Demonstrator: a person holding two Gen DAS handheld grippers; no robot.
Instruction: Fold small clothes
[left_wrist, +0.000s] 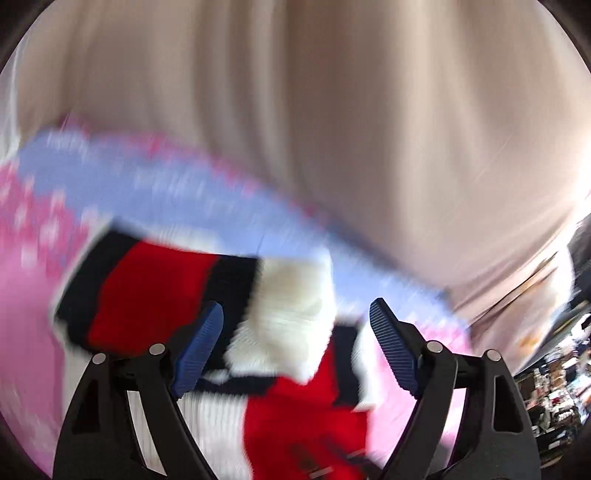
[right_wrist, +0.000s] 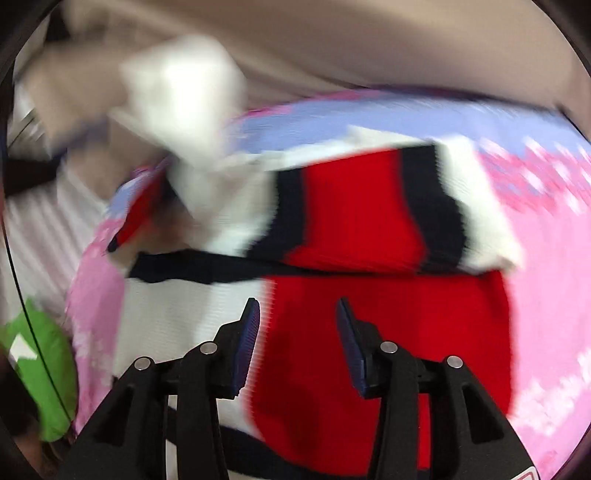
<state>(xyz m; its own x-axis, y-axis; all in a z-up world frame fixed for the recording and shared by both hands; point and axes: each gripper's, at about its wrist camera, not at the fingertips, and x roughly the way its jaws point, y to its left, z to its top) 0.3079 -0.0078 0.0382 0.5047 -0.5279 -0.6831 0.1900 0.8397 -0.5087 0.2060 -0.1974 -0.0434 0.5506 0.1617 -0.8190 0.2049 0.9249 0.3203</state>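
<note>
Black fingers with blue ribbed pads fill the bottom of both views; the left gripper (left_wrist: 295, 332) has its jaws spread wide and nothing is pinched between them — the garment only shows behind the gap. The right gripper (right_wrist: 297, 332) is also parted, though less wide, and its pads touch nothing that I can see.

Under both tools lies the small knitted sweater (right_wrist: 354, 229), in blocks of red, white and dark navy; one part of it seems laid over another, with a navy band crossing between them, but the pictures are much blurred and the exact fold I cannot tell. In the left wrist view the same sweater (left_wrist: 147, 291) sits just ahead of the pads, with a white fluffy part near the middle.

The sweater rests on a pink and pale blue patterned cloth (right_wrist: 546, 258); this cloth lies on a beige surface (left_wrist: 332, 110). A white blurred shape (right_wrist: 184, 92) stands at upper left in the right wrist view — what it is I cannot say; a green thing (right_wrist: 40, 369) shows at the lower left edge.
</note>
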